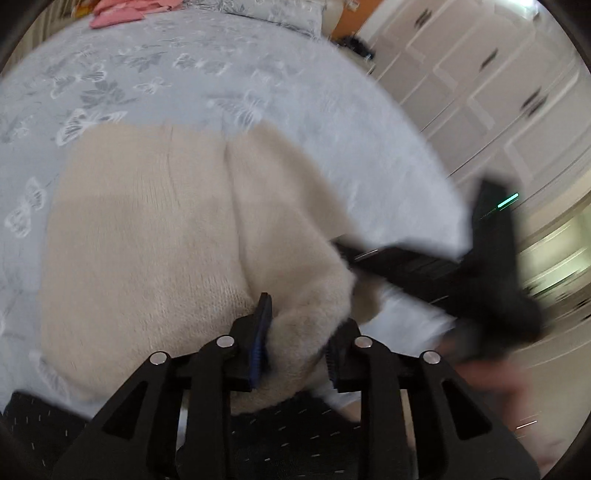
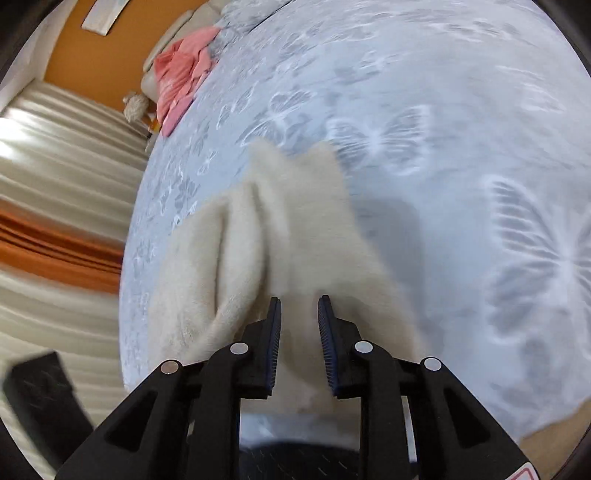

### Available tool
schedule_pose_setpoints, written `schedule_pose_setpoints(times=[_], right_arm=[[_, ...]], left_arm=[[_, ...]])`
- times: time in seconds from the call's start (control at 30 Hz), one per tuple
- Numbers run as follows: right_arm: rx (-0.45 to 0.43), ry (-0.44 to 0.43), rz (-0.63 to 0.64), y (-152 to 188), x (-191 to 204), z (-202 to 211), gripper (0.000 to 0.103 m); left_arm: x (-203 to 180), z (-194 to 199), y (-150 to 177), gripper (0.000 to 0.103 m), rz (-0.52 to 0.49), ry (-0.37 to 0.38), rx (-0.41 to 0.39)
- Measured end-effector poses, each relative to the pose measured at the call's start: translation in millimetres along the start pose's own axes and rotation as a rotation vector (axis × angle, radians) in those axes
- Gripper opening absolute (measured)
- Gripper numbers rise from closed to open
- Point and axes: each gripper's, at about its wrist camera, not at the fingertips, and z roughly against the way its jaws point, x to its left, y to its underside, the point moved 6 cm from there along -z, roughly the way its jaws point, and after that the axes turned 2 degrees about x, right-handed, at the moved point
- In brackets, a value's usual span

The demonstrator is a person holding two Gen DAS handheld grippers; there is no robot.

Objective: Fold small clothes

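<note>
A cream fuzzy garment (image 1: 147, 229) lies on the blue-grey butterfly bedspread (image 1: 184, 74). My left gripper (image 1: 301, 332) has a bunched corner of the garment between its blue-padded fingers, jaws partly apart around the fabric. The right gripper (image 1: 491, 266) shows blurred at the right of the left wrist view, over the garment's right edge. In the right wrist view the right gripper (image 2: 299, 321) holds the garment (image 2: 280, 229) between its fingers, jaws a little apart on the cloth, which is lifted off the bedspread (image 2: 461, 147).
A pile of pink clothes (image 1: 122, 11) lies at the far end of the bed, also in the right wrist view (image 2: 184, 70). White cabinets (image 1: 498, 85) stand right of the bed. Striped curtains (image 2: 55, 177) hang beyond the bed's other side.
</note>
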Motion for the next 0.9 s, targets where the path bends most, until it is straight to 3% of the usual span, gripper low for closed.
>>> schedule_pose_setpoints(times=[0.03, 0.1, 0.13, 0.27, 0.47, 0.57, 0.63, 0.67, 0.7, 0.83, 0.9], right_arm=[[0.001, -0.002, 0.005, 1, -2, 6, 0.031], [0.003, -0.020, 0.043, 3, 5, 14, 0.067], [0.004, -0.036, 0.064, 3, 12, 14, 0.071], [0.076, -0.121, 0.080, 6, 40, -5, 0.072], [0.184, -0.038, 0.139, 19, 67, -57, 0.074], [0.219, -0.059, 0.130, 22, 82, -72, 0.074], [0.221, -0.067, 0.168, 21, 101, -79, 0.064], [0.217, -0.064, 0.209, 22, 108, -78, 0.025], [0.210, -0.056, 0.246, 19, 116, -76, 0.017], [0.058, -0.170, 0.271, -14, 136, -20, 0.016], [-0.011, -0.104, 0.280, -25, 114, 5, 0.016]], left_arm=[[-3, 2, 6, 0.033, -0.020, -0.020, -0.023], [-6, 18, 15, 0.052, -0.040, -0.022, -0.083], [-6, 26, 18, 0.056, -0.033, -0.019, -0.101], [14, 63, 25, 0.067, 0.011, -0.031, -0.154], [51, 94, 46, 0.073, 0.081, -0.097, -0.144], [72, 102, 56, 0.073, 0.151, -0.109, -0.138], [80, 108, 58, 0.073, 0.174, -0.118, -0.147], [83, 111, 59, 0.073, 0.181, -0.126, -0.152], [84, 112, 60, 0.073, 0.180, -0.127, -0.153], [83, 121, 58, 0.074, 0.167, -0.130, -0.169], [81, 122, 56, 0.078, 0.161, -0.127, -0.176]])
